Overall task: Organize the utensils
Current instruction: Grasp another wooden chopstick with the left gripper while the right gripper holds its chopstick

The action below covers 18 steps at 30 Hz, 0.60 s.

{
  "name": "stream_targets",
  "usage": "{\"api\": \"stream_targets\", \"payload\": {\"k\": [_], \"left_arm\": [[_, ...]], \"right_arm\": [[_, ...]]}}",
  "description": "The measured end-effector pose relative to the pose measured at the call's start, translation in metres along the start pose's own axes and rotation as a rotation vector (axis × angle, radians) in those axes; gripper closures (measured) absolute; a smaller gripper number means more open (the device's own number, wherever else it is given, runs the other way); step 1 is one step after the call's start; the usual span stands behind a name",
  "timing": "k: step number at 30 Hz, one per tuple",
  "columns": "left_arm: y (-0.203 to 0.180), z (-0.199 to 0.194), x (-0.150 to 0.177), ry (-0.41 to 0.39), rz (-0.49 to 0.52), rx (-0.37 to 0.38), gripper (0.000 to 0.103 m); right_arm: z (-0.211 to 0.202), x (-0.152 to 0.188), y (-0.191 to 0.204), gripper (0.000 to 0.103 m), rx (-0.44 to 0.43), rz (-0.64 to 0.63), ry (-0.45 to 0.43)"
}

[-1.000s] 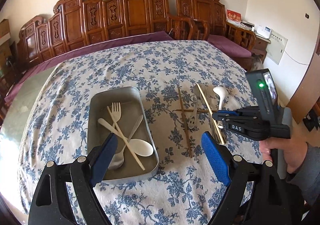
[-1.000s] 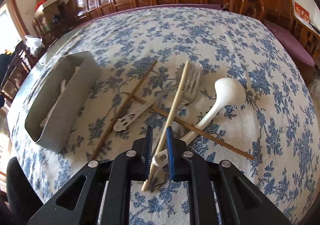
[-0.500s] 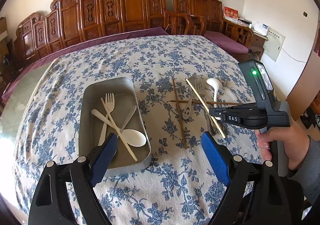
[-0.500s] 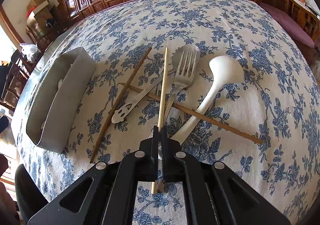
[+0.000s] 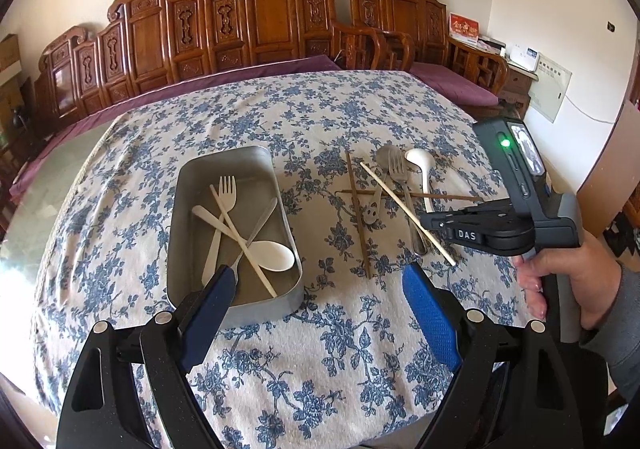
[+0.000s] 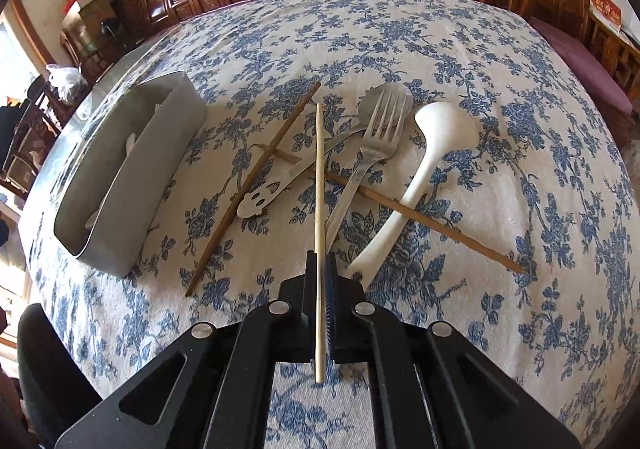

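My right gripper point(image 6: 321, 263) is shut on a pale chopstick point(image 6: 319, 177) and holds it above the table; it also shows in the left wrist view point(image 5: 404, 207). Below it lie a metal fork point(image 6: 372, 145), a metal spoon point(image 6: 296, 173), a white ladle point(image 6: 424, 169) and two brown chopsticks point(image 6: 256, 177). A grey metal tray point(image 5: 188, 217) at the left holds a white fork point(image 5: 224, 201), a white spoon point(image 5: 272, 255), a pale chopstick and a metal utensil. My left gripper point(image 5: 320, 297) is open and empty, near the tray's front edge.
The table carries a blue floral cloth point(image 5: 304, 117). Carved wooden chairs point(image 5: 256, 21) line the far side. The right hand and its gripper body point(image 5: 516, 209) stand at the table's right edge.
My right gripper has closed on the pale chopstick and lifted it off the pile, swinging it straight along the fingers. The left gripper has drawn back a little.
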<state>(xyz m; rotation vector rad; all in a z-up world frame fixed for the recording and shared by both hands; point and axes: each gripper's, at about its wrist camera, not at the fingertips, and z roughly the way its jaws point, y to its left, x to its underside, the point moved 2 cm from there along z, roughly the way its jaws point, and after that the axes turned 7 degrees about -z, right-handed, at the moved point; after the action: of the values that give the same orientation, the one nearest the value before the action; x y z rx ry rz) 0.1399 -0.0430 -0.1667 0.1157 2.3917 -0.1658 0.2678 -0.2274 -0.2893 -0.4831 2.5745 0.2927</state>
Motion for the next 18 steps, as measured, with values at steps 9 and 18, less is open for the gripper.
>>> {"api": "stream_targets", "payload": {"k": [9,18], "left_arm": [[-0.005,0.000,0.006,0.003,0.006,0.001,0.021],[-0.007,0.017,0.001,0.020,0.004,-0.003,0.021]], "right_arm": [[-0.009,0.021,0.012,0.088,-0.008,-0.053,0.000],[-0.004,0.035,0.013,0.089,0.021,-0.084,0.022]]}}
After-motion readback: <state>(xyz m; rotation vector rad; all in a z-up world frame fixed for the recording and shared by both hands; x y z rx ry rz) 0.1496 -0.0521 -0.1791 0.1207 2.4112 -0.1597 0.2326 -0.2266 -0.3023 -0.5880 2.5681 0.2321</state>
